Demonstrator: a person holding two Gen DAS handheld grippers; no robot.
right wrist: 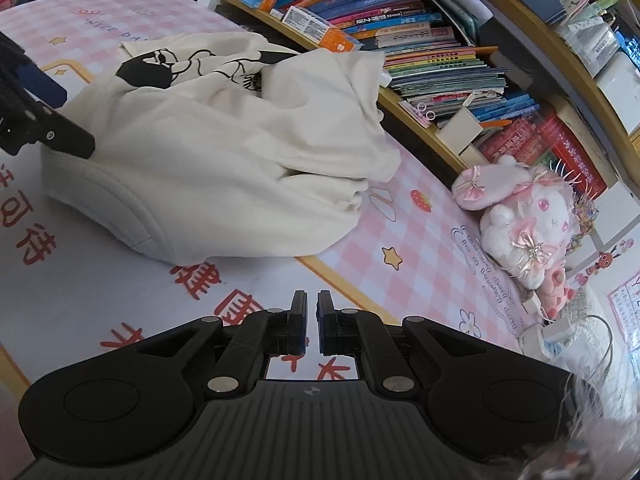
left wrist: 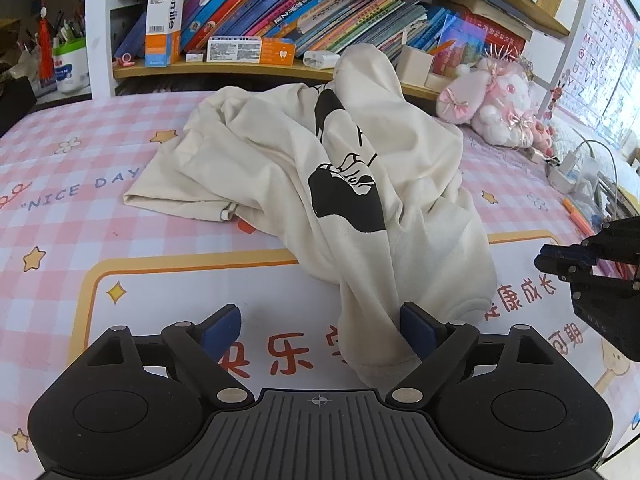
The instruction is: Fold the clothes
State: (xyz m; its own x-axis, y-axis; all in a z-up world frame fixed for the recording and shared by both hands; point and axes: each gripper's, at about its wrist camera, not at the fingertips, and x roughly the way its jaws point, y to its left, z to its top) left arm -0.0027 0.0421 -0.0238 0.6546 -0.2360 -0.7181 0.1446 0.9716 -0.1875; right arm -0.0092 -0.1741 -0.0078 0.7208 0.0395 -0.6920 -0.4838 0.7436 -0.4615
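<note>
A cream sweatshirt [left wrist: 304, 160] with a black print lies crumpled across the middle of the pink checked desk mat [left wrist: 80, 184], its ribbed hem toward the near edge. The left gripper [left wrist: 320, 334] stands wide, its right pad against the hem, nothing pinched. The right gripper [right wrist: 312, 320] hangs with jaws nearly together and empty over the mat, beside the sweatshirt.

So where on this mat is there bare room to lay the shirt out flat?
Bare mat lies left of the shirt, and in front of it around the left gripper. The right side is crowded: plush toy, charger and pens.
</note>
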